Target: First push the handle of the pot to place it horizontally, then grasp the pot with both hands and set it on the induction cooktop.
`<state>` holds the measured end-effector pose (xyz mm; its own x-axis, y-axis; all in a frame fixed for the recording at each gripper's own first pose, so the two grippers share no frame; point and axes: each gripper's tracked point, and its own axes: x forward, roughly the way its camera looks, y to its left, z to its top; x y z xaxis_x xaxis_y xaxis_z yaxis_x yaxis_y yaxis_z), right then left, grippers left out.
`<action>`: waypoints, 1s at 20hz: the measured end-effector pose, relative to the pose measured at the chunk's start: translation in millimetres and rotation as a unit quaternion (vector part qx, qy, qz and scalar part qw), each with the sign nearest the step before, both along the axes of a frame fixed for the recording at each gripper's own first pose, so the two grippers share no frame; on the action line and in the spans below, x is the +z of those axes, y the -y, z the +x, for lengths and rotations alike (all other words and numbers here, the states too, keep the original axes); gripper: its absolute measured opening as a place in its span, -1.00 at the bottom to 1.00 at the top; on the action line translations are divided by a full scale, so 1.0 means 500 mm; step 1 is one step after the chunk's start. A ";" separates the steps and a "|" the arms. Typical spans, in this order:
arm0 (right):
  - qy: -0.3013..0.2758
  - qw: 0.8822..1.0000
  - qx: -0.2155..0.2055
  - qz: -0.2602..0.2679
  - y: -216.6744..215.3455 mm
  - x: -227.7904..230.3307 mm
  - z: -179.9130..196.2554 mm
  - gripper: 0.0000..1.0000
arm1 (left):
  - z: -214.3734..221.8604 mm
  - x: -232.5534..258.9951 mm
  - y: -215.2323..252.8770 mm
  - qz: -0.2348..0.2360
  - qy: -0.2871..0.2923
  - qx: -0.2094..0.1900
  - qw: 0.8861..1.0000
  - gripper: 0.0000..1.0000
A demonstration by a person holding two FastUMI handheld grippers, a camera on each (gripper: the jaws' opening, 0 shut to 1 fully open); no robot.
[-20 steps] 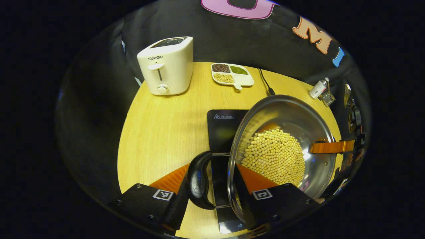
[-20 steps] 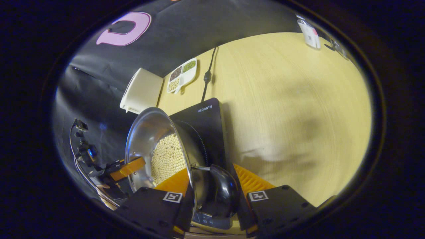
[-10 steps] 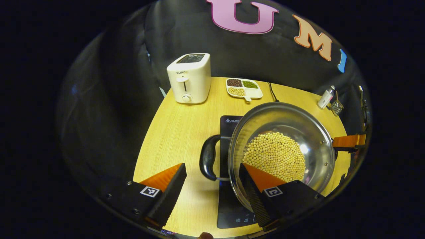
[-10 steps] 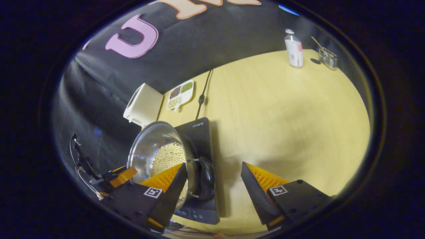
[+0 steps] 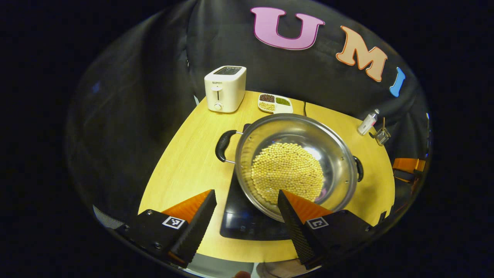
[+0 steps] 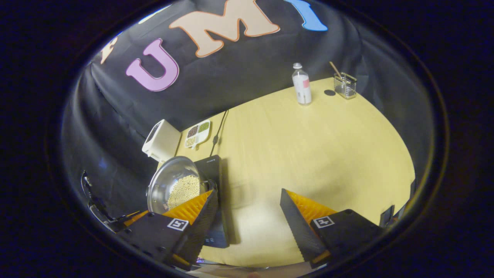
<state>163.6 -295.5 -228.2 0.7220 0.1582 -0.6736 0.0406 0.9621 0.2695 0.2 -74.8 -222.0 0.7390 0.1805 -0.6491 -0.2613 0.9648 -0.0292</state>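
Note:
The steel pot (image 5: 339, 154) holds a heap of pale beans and rests on the black induction cooktop (image 5: 241, 220). Its two black handles (image 5: 223, 145) point left and right across the table. My left gripper (image 5: 247, 216) hangs open above the near edge of the cooktop, clear of the pot. In the right gripper view the pot (image 6: 162, 183) sits small at the lower left on the cooktop (image 6: 211, 166). My right gripper (image 6: 247, 216) is open over bare tabletop, well back from the pot. The other gripper (image 5: 408, 166) shows at the far right of the left gripper view.
A white toaster (image 5: 225, 88) and a divided dish of beans (image 5: 274, 103) stand at the back of the round yellow table (image 6: 316, 154). A small bottle (image 6: 301, 84) and a wire holder (image 6: 345, 85) sit at its far right. The cooktop's cable (image 6: 218, 129) runs toward the wall.
Both grippers let go of the pot's handles, opened and drew back and up. The pot now sits on the cooktop and looks smaller in both views.

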 end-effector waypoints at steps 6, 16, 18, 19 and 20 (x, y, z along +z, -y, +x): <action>0.049 0.998 0.026 -0.014 0.167 0.073 -0.026 0.86 | -0.015 0.096 0.230 0.037 0.068 0.003 0.997 0.96; 0.161 0.983 0.080 -0.031 0.334 0.237 -0.011 0.99 | 0.006 0.308 0.621 0.116 0.230 -0.025 0.966 0.94; 0.183 0.979 0.079 -0.034 0.356 0.273 -0.006 0.99 | 0.009 0.343 0.657 0.130 0.253 -0.026 0.958 0.94; 0.197 0.977 0.079 -0.032 0.365 0.300 -0.009 0.84 | 0.008 0.363 0.673 0.134 0.265 -0.025 0.954 0.94; 0.214 0.973 0.079 -0.034 0.374 0.328 -0.009 0.99 | 0.011 0.383 0.686 0.137 0.279 -0.024 0.950 0.94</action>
<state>159.2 -482.7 -64.2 0.9090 0.2556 -0.3291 -0.2112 0.9634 0.1650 5.7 -417.8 -30.4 0.9660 0.2437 -0.0864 -0.2346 0.9666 0.1034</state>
